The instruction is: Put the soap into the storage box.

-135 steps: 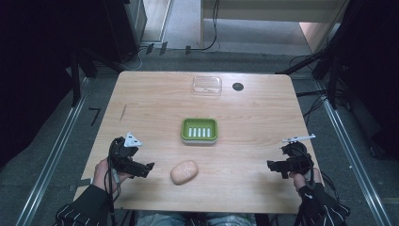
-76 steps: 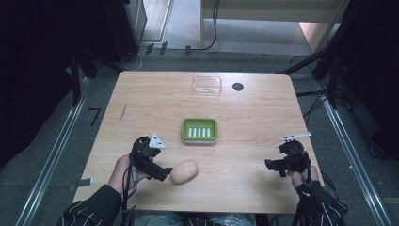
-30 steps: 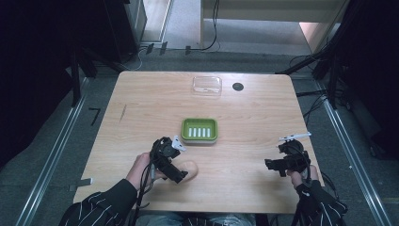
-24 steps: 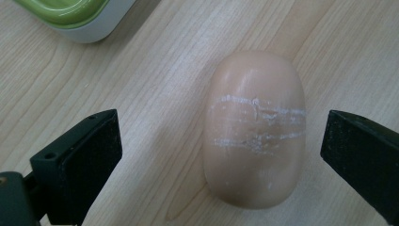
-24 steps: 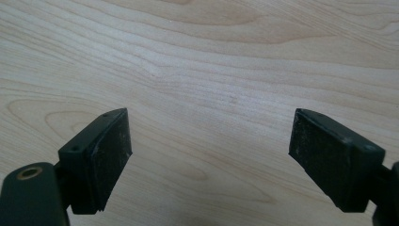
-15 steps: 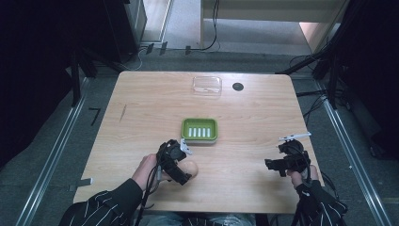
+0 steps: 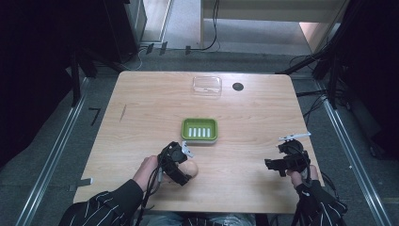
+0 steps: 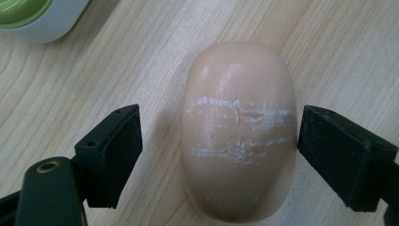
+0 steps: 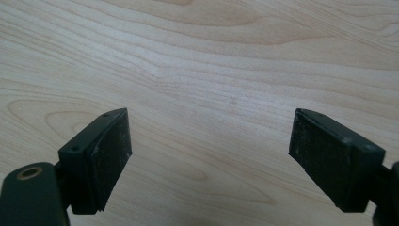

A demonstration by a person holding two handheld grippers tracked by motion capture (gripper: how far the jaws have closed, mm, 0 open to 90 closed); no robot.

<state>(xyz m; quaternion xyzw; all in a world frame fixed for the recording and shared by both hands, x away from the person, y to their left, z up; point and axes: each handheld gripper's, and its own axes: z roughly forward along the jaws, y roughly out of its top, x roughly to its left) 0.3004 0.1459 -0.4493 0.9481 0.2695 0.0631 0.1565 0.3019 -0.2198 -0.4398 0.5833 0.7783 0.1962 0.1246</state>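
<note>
Two grippers over a pale wooden table (image 7: 141, 108) ringed by dark floor. Left gripper (image 8: 219, 146), jaws apart, straddles the peach soap bar (image 8: 240, 132) near the green soap dish (image 7: 199, 129). Right gripper (image 9: 209, 160) gapes, holding nothing.

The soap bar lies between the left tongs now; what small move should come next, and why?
Probably close the left tongs on the soap bar. The jaws stand open on both sides of it: one seems to touch its side, the other leaves a gap. The bar lies flat on the table, so closing should grip it before any lift toward the green soap dish.
</note>
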